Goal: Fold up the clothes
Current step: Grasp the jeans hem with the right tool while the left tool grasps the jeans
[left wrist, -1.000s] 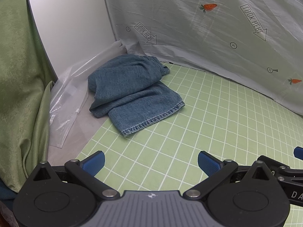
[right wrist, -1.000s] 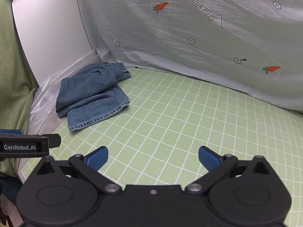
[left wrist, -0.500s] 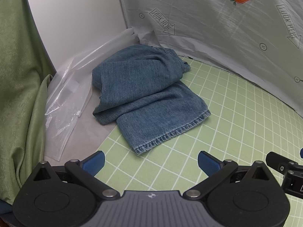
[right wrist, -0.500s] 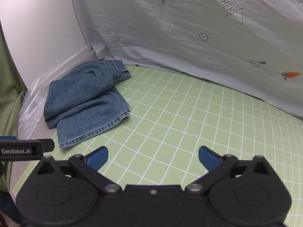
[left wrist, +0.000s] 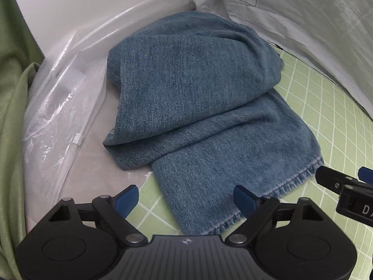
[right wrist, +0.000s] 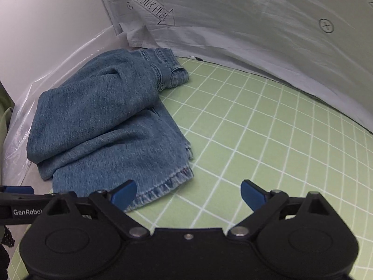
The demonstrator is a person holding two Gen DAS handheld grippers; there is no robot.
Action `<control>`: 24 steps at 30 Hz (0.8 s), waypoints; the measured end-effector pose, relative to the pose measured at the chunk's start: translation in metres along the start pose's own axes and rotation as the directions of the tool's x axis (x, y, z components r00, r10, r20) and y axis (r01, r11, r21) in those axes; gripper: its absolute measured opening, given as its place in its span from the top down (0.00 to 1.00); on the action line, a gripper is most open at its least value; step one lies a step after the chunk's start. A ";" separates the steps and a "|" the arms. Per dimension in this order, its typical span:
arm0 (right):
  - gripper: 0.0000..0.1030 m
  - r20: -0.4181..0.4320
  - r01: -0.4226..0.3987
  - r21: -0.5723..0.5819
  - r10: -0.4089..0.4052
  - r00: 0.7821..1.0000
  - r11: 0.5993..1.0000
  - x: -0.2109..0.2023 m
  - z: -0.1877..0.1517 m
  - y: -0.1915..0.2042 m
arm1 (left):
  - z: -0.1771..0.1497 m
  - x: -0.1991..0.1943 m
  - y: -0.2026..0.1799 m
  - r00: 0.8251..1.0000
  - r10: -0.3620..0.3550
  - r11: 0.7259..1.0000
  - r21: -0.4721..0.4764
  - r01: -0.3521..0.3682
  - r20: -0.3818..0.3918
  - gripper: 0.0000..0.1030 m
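Note:
A pair of blue jeans (left wrist: 198, 98) lies loosely folded at the back left of the green grid mat (left wrist: 338, 121). My left gripper (left wrist: 186, 197) hovers over the frayed hem of the near leg; its jaws are closing, the hem lies between the blue pads, and the pads do not press on it. In the right wrist view the jeans (right wrist: 102, 126) fill the left half. My right gripper (right wrist: 188, 192) stands at the hem's right corner, jaws closing slightly, its left pad over the hem and bare mat between the fingertips. The right gripper's tip (left wrist: 345, 184) shows at the left view's right edge.
A clear plastic bag (left wrist: 58, 116) lies crumpled left of the jeans against a white wall (left wrist: 81, 4). A grey printed sheet (right wrist: 256, 35) hangs behind the mat. Green cloth (left wrist: 11, 128) drapes at the far left. The green mat (right wrist: 279, 140) stretches to the right.
Both grippers have come forward and down toward the jeans, which now look much larger. The left jaws have narrowed a little over the hem.

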State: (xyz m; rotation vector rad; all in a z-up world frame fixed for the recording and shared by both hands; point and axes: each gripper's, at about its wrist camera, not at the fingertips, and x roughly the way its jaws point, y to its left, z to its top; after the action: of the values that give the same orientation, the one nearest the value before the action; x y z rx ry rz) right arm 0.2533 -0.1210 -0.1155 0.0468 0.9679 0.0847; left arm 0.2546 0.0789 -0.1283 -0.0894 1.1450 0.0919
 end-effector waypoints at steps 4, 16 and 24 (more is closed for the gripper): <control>0.10 -0.031 -0.033 0.002 0.033 0.999 0.999 0.034 0.010 0.011 | 0.010 0.017 0.008 0.999 -0.030 0.999 -0.044 0.029 -0.020 0.42; 0.57 -0.027 -0.047 -0.106 0.044 0.999 0.993 0.048 0.006 0.027 | 0.012 0.020 0.003 1.000 -0.001 1.000 -0.028 0.001 0.011 0.58; 0.90 0.036 -0.104 -0.109 0.108 0.993 0.989 0.007 -0.021 0.019 | 0.004 -0.013 0.009 0.998 -0.045 0.999 -0.025 0.046 0.044 0.92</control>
State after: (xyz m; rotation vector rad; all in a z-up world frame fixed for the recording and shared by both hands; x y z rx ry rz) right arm 0.2389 -0.1010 -0.1316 0.0014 0.9179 0.2325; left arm 0.2524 0.0877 -0.1152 -0.1362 1.0981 0.0681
